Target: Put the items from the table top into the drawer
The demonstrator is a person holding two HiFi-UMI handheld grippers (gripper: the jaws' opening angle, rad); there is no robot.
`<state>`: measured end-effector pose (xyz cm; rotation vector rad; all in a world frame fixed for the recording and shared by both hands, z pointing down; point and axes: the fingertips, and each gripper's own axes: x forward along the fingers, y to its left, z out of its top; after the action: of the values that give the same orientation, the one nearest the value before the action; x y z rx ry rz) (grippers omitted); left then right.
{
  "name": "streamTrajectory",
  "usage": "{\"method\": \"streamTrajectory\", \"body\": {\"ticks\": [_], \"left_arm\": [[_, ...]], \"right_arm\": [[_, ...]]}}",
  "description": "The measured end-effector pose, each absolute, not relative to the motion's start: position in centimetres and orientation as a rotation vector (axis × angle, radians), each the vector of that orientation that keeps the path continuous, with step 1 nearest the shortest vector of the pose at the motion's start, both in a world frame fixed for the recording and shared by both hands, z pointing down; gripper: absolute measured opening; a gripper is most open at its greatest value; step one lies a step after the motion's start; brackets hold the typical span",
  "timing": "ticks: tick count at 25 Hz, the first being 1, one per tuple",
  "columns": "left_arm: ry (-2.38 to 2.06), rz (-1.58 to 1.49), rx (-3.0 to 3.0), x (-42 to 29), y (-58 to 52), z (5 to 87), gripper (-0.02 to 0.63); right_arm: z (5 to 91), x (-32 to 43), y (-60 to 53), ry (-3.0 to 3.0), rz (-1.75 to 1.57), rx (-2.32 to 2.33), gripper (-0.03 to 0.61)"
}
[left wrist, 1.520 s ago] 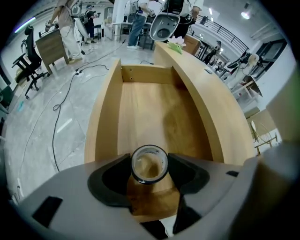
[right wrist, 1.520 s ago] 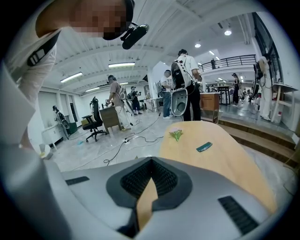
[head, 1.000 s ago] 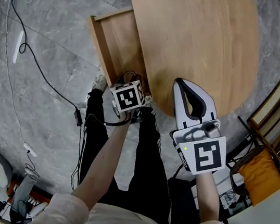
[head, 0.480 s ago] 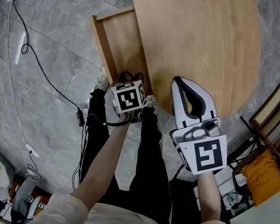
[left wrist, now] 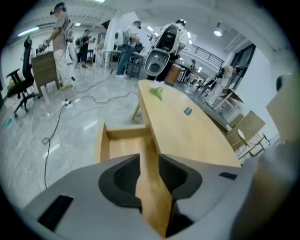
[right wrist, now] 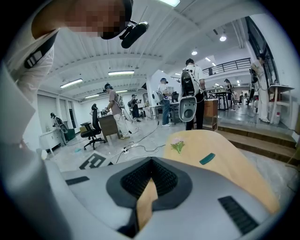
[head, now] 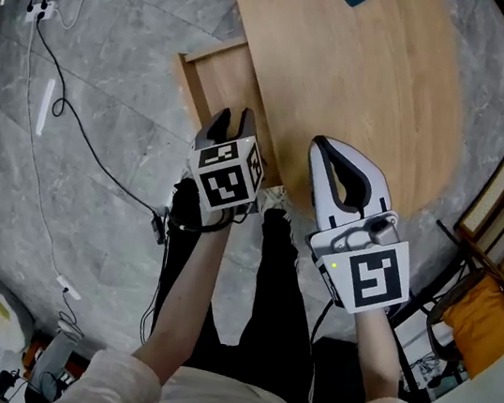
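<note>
The open wooden drawer (head: 216,81) juts from the left side of the long wooden table (head: 366,81). My left gripper (head: 231,119) hangs above the drawer's near end. Its jaws are closing with a gap still between them and nothing in it. In the left gripper view the left gripper (left wrist: 149,161) points along the table edge past the drawer (left wrist: 119,145). My right gripper (head: 333,154) is shut and empty over the table's near end. Far down the table lie a teal item (right wrist: 207,159) and a small flower sprig (right wrist: 177,145).
Black cables (head: 77,111) and a power strip (head: 43,13) lie on the grey floor to the left. Chairs (head: 501,245) stand right of the table. People and office furniture (left wrist: 47,70) fill the background. My legs (head: 266,293) are just below the table's near end.
My left gripper has risen from the drawer's near end and moved forward, and its jaws stand narrower. The right gripper has barely shifted.
</note>
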<state>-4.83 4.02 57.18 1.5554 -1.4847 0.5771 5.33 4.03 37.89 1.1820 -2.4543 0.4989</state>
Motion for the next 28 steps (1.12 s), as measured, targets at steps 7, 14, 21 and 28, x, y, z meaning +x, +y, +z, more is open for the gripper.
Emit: {"method": "streamTrajectory", "body": {"ticks": [7,14,21,28], "left_arm": [[-1.648,0.46,1.853,-6.0,-2.8,43.2,0.008],[-1.717,0.393,1.932,-6.3,-4.1,37.2,0.008],[-1.697,0.368,1.896,-4.5,-4.8,36.4,0.008],[-1.721,0.302,1.914,-2.7,-7.3,34.2,0.008]], "right_arm": [[35.2,4.7,0.8,-2.429,0.442,1.325,0.005],[33.8,4.2,-1.1,-2.443,0.412,1.371,0.005],[34.3,6.7,-3.3,-2.468,0.42,1.43,0.005],[32.4,7.3,-5.8,-2.48,0.306,1.363,0.005]]}}
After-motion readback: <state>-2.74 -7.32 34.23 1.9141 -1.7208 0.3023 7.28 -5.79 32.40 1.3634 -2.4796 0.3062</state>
